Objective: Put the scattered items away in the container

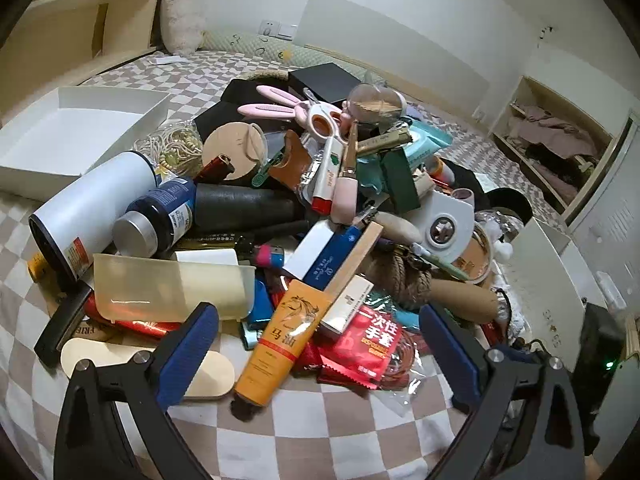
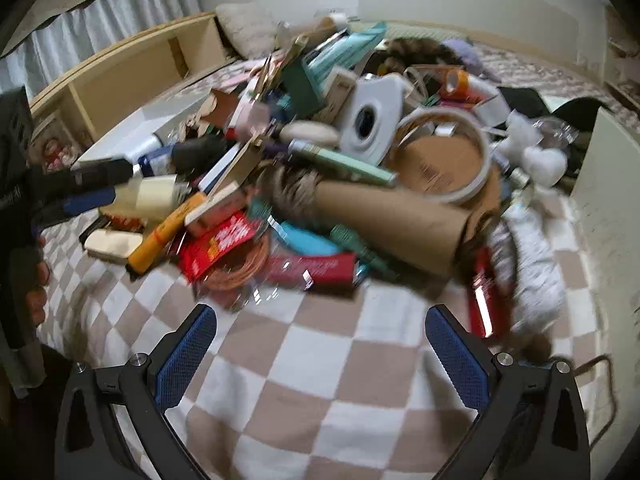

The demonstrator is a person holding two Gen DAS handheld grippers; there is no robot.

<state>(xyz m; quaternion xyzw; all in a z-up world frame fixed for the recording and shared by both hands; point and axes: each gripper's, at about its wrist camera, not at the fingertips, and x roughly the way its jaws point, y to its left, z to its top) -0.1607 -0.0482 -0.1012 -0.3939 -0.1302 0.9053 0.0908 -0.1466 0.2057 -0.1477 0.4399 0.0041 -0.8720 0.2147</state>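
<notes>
Your left gripper [image 1: 320,344] is spread wide and holds nothing; the orange tube [image 1: 282,338] lies between its blue pads [image 1: 188,354], apart from both. The pile of scattered items [image 1: 320,200] heaps on the checkered bedspread [image 1: 320,432] at 12 o'clock, and the white container [image 1: 76,136] sits at 10 o'clock, just beside the pile. Your right gripper [image 2: 320,354] is also wide open and empty over bare bedspread, with the brown cardboard tube [image 2: 396,220] at 12 o'clock, though that view is blurred.

Both tongs [image 1: 318,334] [image 2: 320,334] wide apart, unladen.
</notes>
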